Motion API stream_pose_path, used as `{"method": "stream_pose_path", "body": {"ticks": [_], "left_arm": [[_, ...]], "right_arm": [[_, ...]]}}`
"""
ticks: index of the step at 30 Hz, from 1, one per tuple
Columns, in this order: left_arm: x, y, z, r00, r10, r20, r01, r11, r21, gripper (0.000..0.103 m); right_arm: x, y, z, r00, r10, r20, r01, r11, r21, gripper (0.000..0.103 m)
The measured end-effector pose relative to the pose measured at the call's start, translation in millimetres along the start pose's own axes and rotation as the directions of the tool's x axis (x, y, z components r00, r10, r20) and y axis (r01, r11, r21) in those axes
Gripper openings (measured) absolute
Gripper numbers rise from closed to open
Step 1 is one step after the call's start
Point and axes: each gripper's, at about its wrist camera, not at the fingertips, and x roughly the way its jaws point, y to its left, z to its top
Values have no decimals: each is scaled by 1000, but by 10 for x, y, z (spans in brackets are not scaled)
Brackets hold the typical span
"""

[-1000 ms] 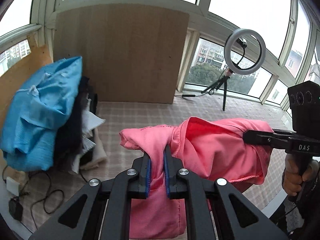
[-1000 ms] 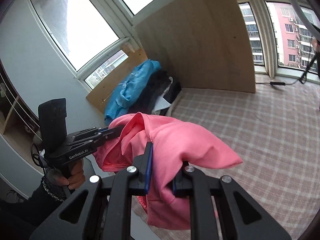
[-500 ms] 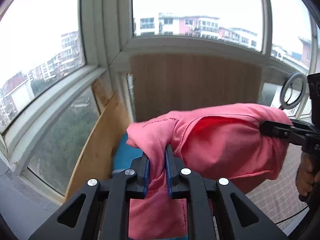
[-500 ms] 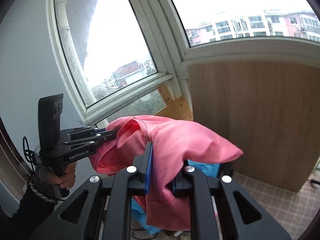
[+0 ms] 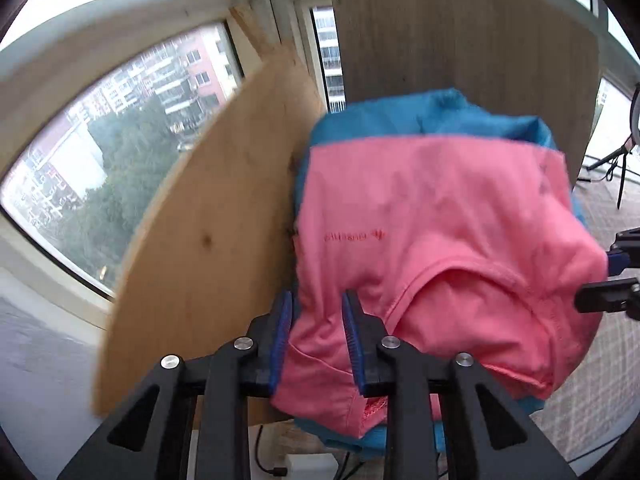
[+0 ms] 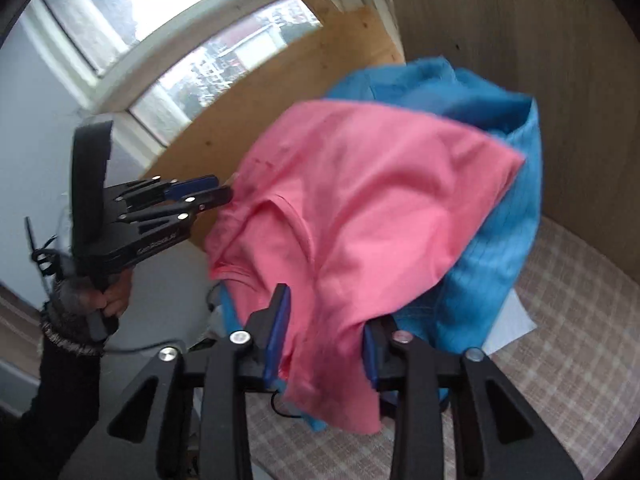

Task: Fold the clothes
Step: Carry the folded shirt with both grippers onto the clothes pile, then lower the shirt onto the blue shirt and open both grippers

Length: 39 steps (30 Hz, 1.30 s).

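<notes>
A folded pink garment (image 5: 440, 240) (image 6: 360, 200) lies on top of a blue garment (image 5: 440, 116) (image 6: 500, 260) in the corner between two wooden boards. My left gripper (image 5: 316, 300) (image 6: 222, 190) is at the pink garment's left edge. Its jaws are opening, with a loose fold of pink cloth between the blue pads. My right gripper (image 6: 326, 308) (image 5: 604, 276) is at the near right edge. Its jaws are opening too, and pink cloth drapes slack between them, hiding its right fingertip.
A slanted wooden board (image 5: 208, 240) stands left of the pile and a taller one (image 5: 460, 20) behind it. The checked surface (image 6: 560, 340) extends to the right, with a white sheet (image 6: 516, 320) under the pile. A light stand (image 5: 624, 160) is far right. Cables (image 5: 272, 468) lie below.
Both grippers carried the pink garment from over the checked surface to the left and lowered it onto the blue pile. Their jaws, clamped on the cloth before, have spread apart.
</notes>
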Motion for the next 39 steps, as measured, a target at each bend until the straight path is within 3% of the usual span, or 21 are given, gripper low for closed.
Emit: {"method": "stream_pose_path", "body": {"ticks": [3, 6, 10, 16, 20, 23, 27, 30, 33, 36, 39], "left_arm": [[-96, -40, 181, 997, -35, 66, 35, 999, -4, 30], [-135, -88, 366, 991, -68, 117, 70, 998, -9, 30], [194, -187, 634, 992, -98, 82, 101, 994, -39, 32], [409, -67, 905, 994, -110, 27, 113, 986, -126, 33], [571, -55, 1039, 995, -103, -16, 99, 983, -153, 40], [722, -81, 1128, 996, -66, -54, 58, 989, -137, 53], [907, -85, 1089, 993, -27, -114, 12, 992, -127, 54], [981, -105, 1041, 991, -22, -131, 7, 993, -121, 51], [976, -90, 1031, 991, -40, -127, 23, 991, -135, 33], [933, -126, 1031, 992, -27, -120, 13, 994, -111, 17], [933, -171, 1047, 993, -8, -115, -1, 997, -82, 12]], "right_arm": [[-392, -95, 85, 995, 12, 101, -12, 1000, -1, 34], [-520, -255, 291, 987, -10, 160, 6, 1000, 28, 34], [-235, -453, 609, 990, -55, 131, 54, 998, 11, 34], [12, -645, 713, 993, -91, 78, 95, 994, -45, 34], [44, -772, 713, 997, -49, 65, 51, 998, -38, 34], [15, -853, 712, 998, 5, 65, -3, 999, -37, 41], [15, -934, 689, 996, 62, 57, -61, 998, -27, 43], [28, -1065, 681, 988, 148, 52, -151, 988, 42, 43], [12, -1239, 685, 970, 231, 73, -239, 962, 132, 43], [-5, -1256, 679, 977, 204, 64, -211, 969, 128, 43], [10, -1175, 647, 984, 174, 34, -176, 981, 84, 43]]}}
